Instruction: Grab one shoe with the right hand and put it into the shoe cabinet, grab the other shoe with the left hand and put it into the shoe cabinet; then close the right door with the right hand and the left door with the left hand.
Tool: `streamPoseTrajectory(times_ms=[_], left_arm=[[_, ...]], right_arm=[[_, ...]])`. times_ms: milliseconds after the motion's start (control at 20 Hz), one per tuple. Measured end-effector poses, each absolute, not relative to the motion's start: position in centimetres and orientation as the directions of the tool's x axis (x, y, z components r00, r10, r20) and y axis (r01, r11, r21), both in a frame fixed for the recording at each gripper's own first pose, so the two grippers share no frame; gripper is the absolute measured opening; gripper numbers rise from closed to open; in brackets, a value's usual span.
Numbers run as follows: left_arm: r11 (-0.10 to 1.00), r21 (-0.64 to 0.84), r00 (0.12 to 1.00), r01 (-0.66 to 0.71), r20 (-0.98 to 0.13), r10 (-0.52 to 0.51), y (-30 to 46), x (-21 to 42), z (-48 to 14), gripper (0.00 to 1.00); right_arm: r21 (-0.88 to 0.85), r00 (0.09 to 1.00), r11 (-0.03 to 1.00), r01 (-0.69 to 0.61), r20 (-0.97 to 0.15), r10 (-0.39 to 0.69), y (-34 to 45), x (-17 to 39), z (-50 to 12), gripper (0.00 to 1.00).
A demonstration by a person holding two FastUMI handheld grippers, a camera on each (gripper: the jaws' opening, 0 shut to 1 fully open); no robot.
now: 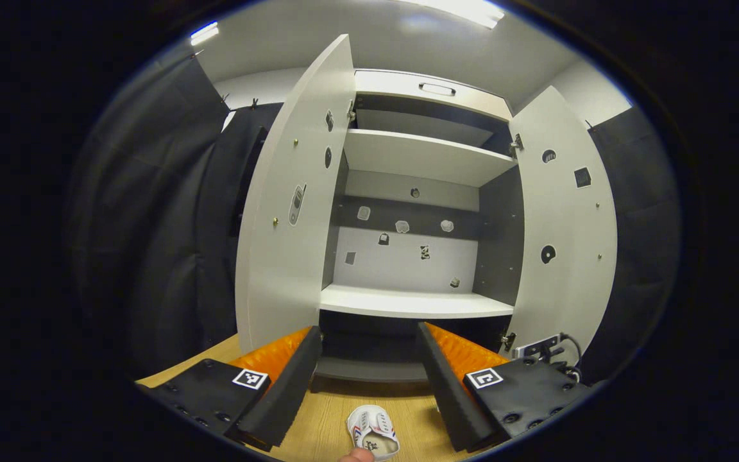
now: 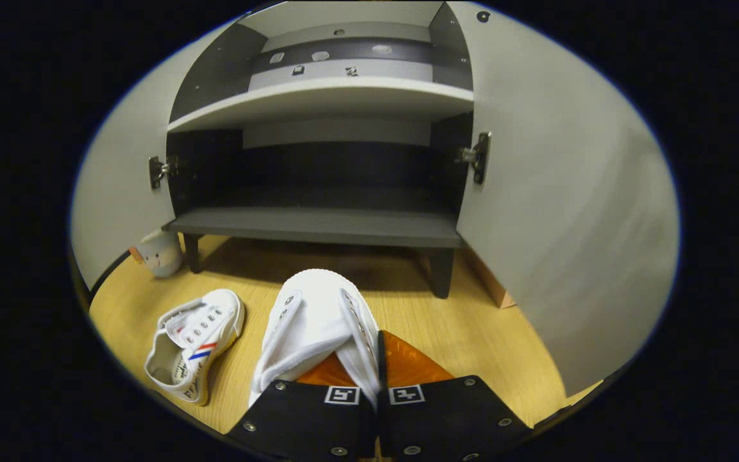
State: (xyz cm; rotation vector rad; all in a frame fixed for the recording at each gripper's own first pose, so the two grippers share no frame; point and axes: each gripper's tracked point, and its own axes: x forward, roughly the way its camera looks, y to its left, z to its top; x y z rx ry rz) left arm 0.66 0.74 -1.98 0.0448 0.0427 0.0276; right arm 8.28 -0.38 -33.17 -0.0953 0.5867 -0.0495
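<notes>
In the right gripper view my right gripper (image 2: 376,359) is shut on the side wall of a white canvas shoe (image 2: 315,321), toe pointing toward the shoe cabinet's dark bottom shelf (image 2: 318,226). A second white shoe with a red and blue stripe (image 2: 193,343) lies on the wooden floor to its left. In the left gripper view my left gripper (image 1: 369,378) stands open in front of the cabinet, with a white shoe (image 1: 374,433) on the floor below between its fingers, untouched. Both cabinet doors, the left door (image 1: 292,212) and the right door (image 1: 565,224), stand wide open.
A small round plush toy (image 2: 159,253) sits on the floor by the cabinet's left leg. A white shelf (image 1: 414,301) and a higher one (image 1: 421,157) are inside the cabinet. A small device with a cable (image 1: 539,346) lies at the foot of the right door. Black cloth walls flank the cabinet.
</notes>
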Motion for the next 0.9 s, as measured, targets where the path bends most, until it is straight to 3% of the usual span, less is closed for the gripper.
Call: streamPoseTrajectory(times_ms=[150,450,700,900], left_arm=[[0.999,0.044,0.999,-0.007,-0.047,0.009,0.0,0.7,-2.6,0.96],[0.998,0.055,0.999,0.026,-0.022,-0.025,-1.0,0.7,-2.3,0.96],[0.999,0.035,0.999,0.022,-0.024,-0.021,-0.7,0.5,-2.6,0.96],[1.0,0.025,1.0,0.01,-0.03,-0.009,-0.1,0.3,-2.8,0.96]], right_arm=[[-0.032,0.866,0.999,0.035,-0.499,-0.046,1.0,7.7,-26.7,0.02],[-0.026,0.943,0.995,0.092,-0.317,-0.095,1.1,10.8,-13.4,0.02],[-0.001,0.968,0.997,0.072,-0.243,-0.07,2.0,16.4,-5.5,0.02],[-0.052,0.975,0.992,0.117,-0.184,-0.125,1.2,23.8,-1.6,0.01]])
